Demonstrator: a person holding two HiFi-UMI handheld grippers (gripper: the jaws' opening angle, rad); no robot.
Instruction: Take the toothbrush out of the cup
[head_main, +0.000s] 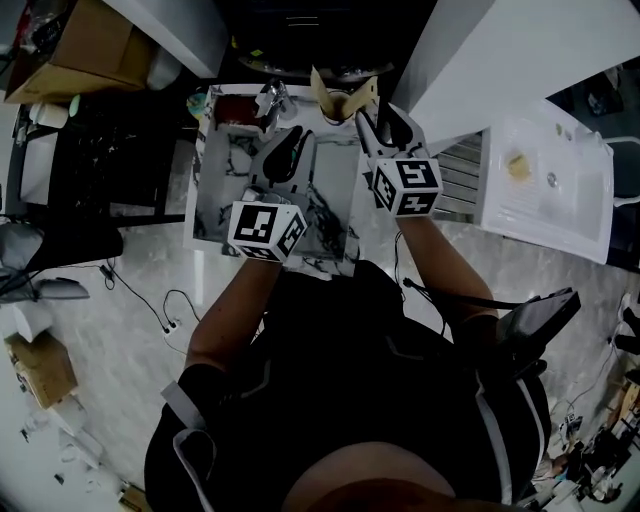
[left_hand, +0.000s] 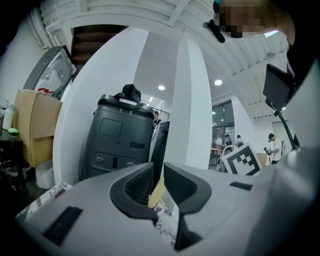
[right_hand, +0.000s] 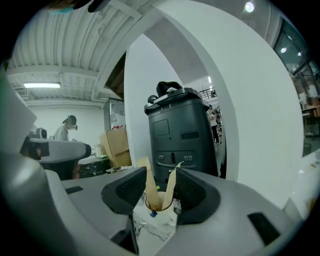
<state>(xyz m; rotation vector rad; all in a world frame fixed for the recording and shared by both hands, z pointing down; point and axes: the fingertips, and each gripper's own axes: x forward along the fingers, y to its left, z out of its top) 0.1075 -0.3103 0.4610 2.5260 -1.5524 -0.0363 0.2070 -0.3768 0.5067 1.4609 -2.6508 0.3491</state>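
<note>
We see the cup (right_hand: 161, 214) near the marble table's (head_main: 338, 190) far edge, two tan toothbrushes (right_hand: 151, 192) leaning apart inside. Our right gripper (right_hand: 161, 175) stands wide before it; our left gripper (left_hand: 159, 172) is narrowly parted, gripping nothing.

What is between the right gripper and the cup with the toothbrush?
Nothing visible. The right gripper has its jaws open, and the cup with two tan sticks shows straight ahead between them, across the marbled table.

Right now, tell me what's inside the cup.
Two tan sticks, likely toothbrushes, lean apart in the cup. Its wall hides their lower ends.
</note>
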